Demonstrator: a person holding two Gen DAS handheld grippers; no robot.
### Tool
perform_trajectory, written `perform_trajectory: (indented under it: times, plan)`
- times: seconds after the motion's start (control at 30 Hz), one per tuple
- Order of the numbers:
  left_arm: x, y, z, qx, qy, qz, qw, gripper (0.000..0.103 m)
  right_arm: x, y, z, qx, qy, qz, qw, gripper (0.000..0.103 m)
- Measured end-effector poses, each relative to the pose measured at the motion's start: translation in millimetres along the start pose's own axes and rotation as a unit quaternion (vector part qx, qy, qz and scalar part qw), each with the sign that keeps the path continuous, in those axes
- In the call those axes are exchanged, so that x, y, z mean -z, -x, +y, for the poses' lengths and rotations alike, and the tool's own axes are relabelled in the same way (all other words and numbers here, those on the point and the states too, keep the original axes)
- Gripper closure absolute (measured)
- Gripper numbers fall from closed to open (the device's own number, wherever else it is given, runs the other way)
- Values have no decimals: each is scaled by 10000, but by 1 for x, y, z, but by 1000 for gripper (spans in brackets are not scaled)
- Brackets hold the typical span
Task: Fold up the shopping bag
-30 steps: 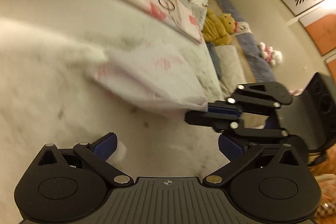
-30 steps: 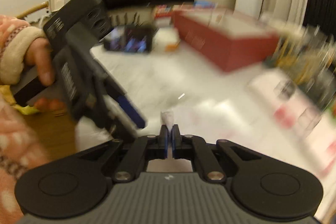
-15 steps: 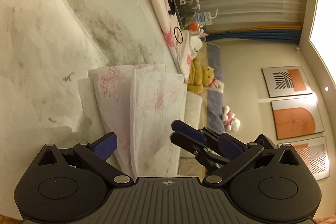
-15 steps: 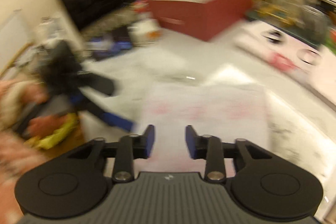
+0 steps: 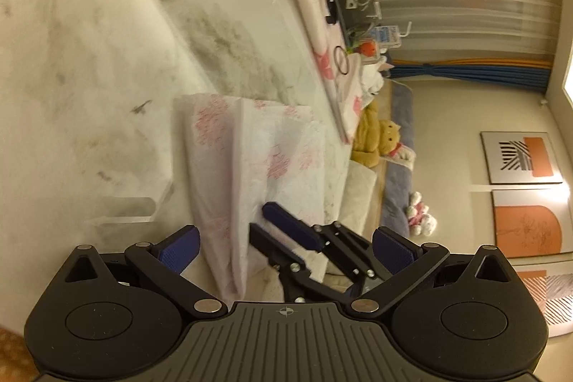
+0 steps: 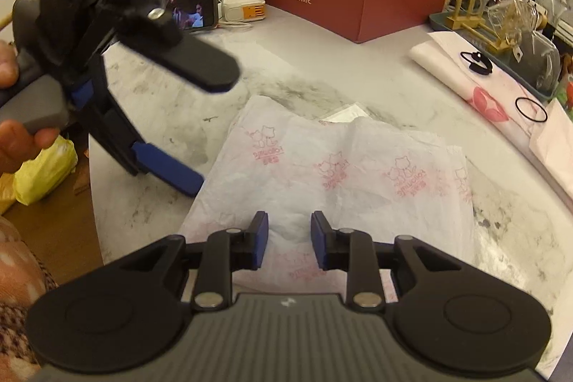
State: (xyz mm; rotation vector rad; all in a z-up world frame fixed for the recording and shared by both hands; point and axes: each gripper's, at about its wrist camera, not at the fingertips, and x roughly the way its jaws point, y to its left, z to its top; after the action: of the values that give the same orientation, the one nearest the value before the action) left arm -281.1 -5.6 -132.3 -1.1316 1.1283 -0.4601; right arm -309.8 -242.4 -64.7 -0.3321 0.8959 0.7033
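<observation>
We cannot see the near edge of the shopping bag (image 6: 333, 174) in the right wrist view, where the right gripper (image 6: 289, 244) and its body cover it, and in the left wrist view the bag's near end drops behind the left gripper (image 5: 284, 246). The left gripper's upper finger (image 6: 186, 59) is smeared with blur in the right wrist view, and the hand (image 6: 14, 135) holding it is cut by the picture's left edge. The small screen (image 6: 189, 9) behind it shows a picture too small for us to make out.
</observation>
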Motion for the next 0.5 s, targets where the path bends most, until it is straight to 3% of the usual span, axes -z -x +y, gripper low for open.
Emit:
perform_trajectory:
  times: [0.13,0.4,0.5]
  plan:
    - [-1,3,4,111,206,-233,9995,0,-1,-2,1,-4,-32,-33,10000,75]
    - [-11,-11,-5,-85,323,-471,9983,0,-5,-4,3,3,-69,-2,10000,75]
    - [-8,-9,-3,-89,439,-475,9979,0,-7,3,6,-33,-62,-184,9998,75]
